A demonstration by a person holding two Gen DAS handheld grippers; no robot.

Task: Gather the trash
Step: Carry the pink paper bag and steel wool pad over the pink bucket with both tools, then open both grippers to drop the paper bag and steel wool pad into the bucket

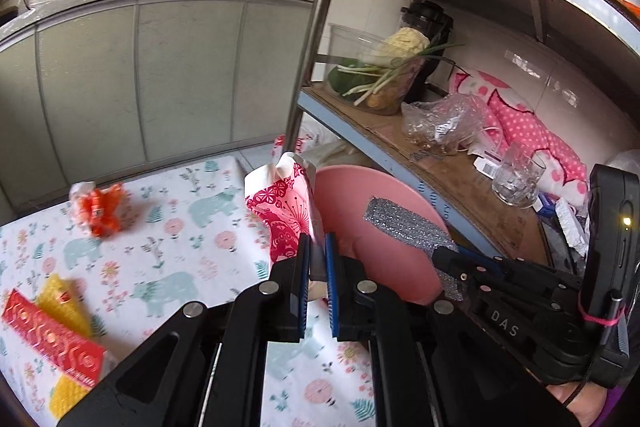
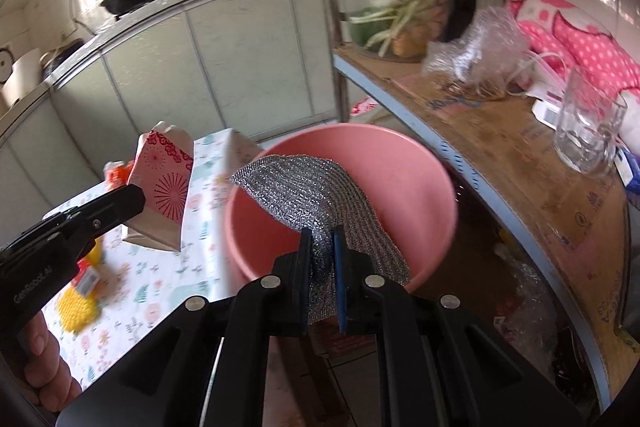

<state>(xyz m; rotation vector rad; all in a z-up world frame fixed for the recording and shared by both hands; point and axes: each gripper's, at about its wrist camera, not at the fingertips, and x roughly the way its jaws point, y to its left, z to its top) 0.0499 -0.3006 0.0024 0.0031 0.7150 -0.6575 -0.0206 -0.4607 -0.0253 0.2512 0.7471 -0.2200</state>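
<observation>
My left gripper [image 1: 318,247] is shut on a red-and-white patterned carton [image 1: 286,205], held upright at the table's right edge; the carton also shows in the right wrist view [image 2: 162,183]. My right gripper [image 2: 322,241] is shut on a silver scouring cloth [image 2: 296,187], held over a pink bin [image 2: 404,163] beside the table. In the left wrist view the cloth [image 1: 404,223] hangs over the bin [image 1: 360,195]. A crumpled orange wrapper [image 1: 98,207] lies on the floral tablecloth [image 1: 168,251].
A red box [image 1: 52,339] on yellow sponge cloth [image 1: 66,301] lies at the table's near left. A metal shelf [image 1: 440,163] on the right holds a vegetable bowl [image 1: 376,71], a plastic bag [image 1: 444,123] and a glass mug [image 1: 518,179]. Kitchen cabinets stand behind.
</observation>
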